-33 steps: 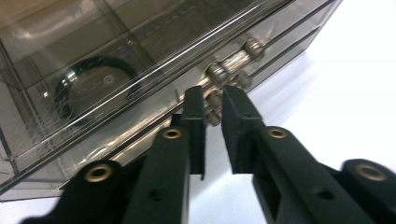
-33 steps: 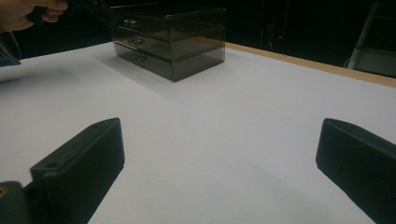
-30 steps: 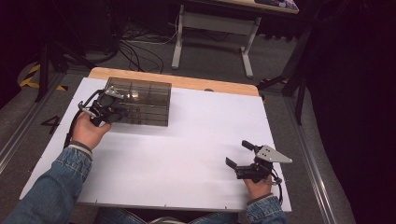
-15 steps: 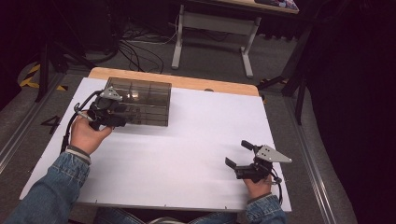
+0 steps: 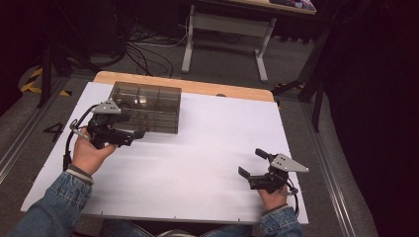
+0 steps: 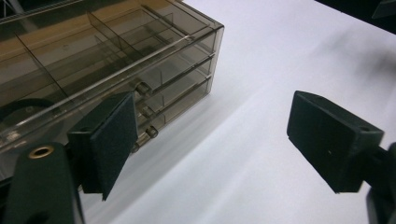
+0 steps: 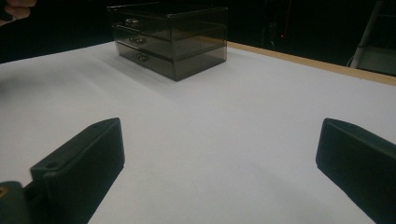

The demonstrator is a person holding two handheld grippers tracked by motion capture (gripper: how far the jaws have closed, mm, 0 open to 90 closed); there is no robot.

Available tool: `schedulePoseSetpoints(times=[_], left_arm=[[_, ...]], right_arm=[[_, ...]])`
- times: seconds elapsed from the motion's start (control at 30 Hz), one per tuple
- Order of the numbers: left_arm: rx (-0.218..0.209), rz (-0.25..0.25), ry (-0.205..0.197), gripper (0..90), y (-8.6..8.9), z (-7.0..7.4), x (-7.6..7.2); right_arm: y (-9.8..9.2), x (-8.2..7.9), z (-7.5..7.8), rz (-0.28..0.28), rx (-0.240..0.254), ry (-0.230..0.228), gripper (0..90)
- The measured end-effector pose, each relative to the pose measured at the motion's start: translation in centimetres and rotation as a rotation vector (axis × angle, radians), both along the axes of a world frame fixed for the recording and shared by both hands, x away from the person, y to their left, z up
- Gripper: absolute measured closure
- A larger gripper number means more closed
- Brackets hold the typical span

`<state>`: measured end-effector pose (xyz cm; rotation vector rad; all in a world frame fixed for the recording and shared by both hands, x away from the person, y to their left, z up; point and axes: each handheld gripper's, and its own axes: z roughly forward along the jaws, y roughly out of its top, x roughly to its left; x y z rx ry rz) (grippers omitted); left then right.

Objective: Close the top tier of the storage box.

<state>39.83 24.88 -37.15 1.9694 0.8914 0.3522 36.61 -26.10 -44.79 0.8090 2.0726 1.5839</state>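
Note:
A smoky see-through drawer box (image 5: 146,106) stands at the far left of the white table (image 5: 207,148). In the left gripper view the box (image 6: 93,60) shows three stacked drawers, all pushed in, with small knobs (image 6: 142,88) on their fronts. My left gripper (image 5: 132,127) sits just off the box's near front side. Its jaws have just been opening and now stand wide with nothing between them (image 6: 219,140). My right gripper (image 5: 250,162) rests near the table's front right, open and empty (image 7: 219,158), facing the distant box (image 7: 173,37).
A bare wooden strip (image 5: 222,89) of the tabletop runs along the far edge. Beyond it stand a grey desk frame (image 5: 225,29) and loose floor cables (image 5: 143,49). White table surface spreads between the two grippers.
My left gripper has drawn back from the box's left front toward the person, and its jaws have spread from nearly shut to wide. The right gripper has stayed put.

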Motion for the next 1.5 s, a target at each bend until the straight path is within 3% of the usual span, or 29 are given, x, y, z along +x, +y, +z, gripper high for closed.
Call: schedulePoseSetpoints(times=[0.17,0.33,0.47,0.6,0.7,0.9,1.2,1.27,1.5], left_arm=[[-0.007,-0.034,-0.021,13.9,0.6,-1.1,-1.1],[-0.071,-0.042,-0.017,10.3,1.1,-2.4,-1.8],[-0.053,-0.051,-0.044,7.7,1.0,-3.3,-2.5],[-0.09,-0.068,-0.041,5.3,1.0,-4.2,-3.1],[-0.082,-0.064,-0.059,5.0,0.9,-4.8,-3.4],[-0.119,-0.064,-0.085,3.5,1.3,-5.5,-3.9],[-0.092,-0.047,-0.122,1.4,2.1,-7.7,-5.0],[-0.087,-0.049,-0.103,1.3,2.3,-8.1,-5.3],[-0.104,-0.041,-0.106,0.4,2.4,-8.5,-5.5]], right_arm=[[0.0,0.0,0.0,0.0,-0.001,0.001,1.7],[0.0,0.0,0.0,0.0,-0.002,0.002,1.7],[0.0,0.0,0.0,0.0,-0.002,0.002,1.7],[0.0,0.0,0.0,0.0,-0.002,0.002,1.7],[0.0,0.0,0.0,0.003,-0.007,0.002,1.7],[0.0,0.0,0.0,0.004,-0.007,0.001,1.7],[0.0,-0.1,0.0,0.007,-0.005,0.001,1.7],[0.0,-0.1,0.0,0.008,-0.005,0.0,1.7],[0.1,-0.1,0.0,0.008,-0.005,-0.003,1.7]])
